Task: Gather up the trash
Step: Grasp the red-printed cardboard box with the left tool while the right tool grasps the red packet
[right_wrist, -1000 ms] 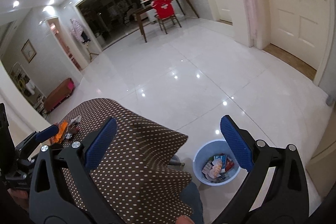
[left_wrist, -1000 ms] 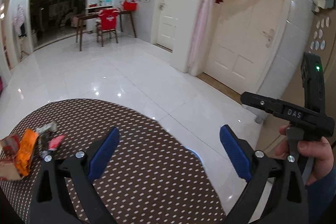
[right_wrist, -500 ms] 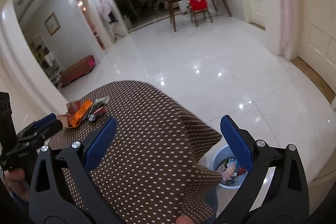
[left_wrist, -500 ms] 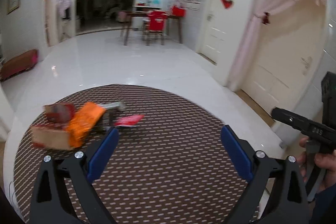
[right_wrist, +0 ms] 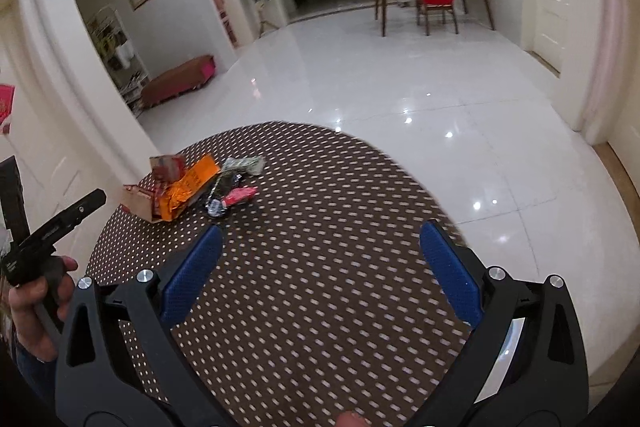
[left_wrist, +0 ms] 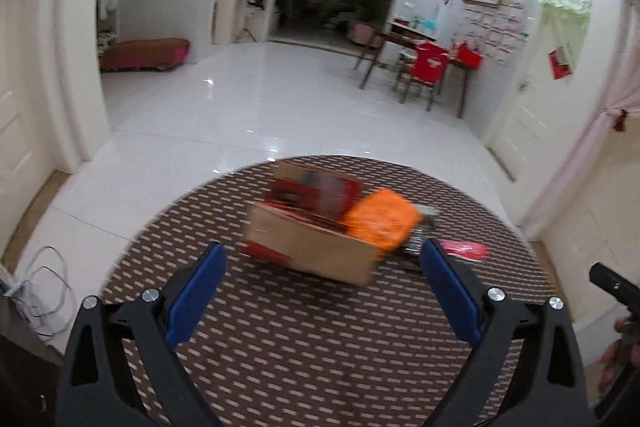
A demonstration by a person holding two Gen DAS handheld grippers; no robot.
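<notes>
On the dotted surface [right_wrist: 320, 247] a pile remains uncollected at its far left: a box [left_wrist: 316, 247], orange wrapper [left_wrist: 380, 223], pink wrapper [right_wrist: 240, 195]; the left hand-held gripper [left_wrist: 320, 295] and right hand-held gripper [right_wrist: 320, 271] gape empty, so pickup looks pending.

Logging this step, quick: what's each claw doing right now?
Left claw: open, holding nothing, facing the trash.
Right claw: open, holding nothing.

Bright ceiling spotlights glare on tiles — motion blur, fisheye-warped edges.
</notes>
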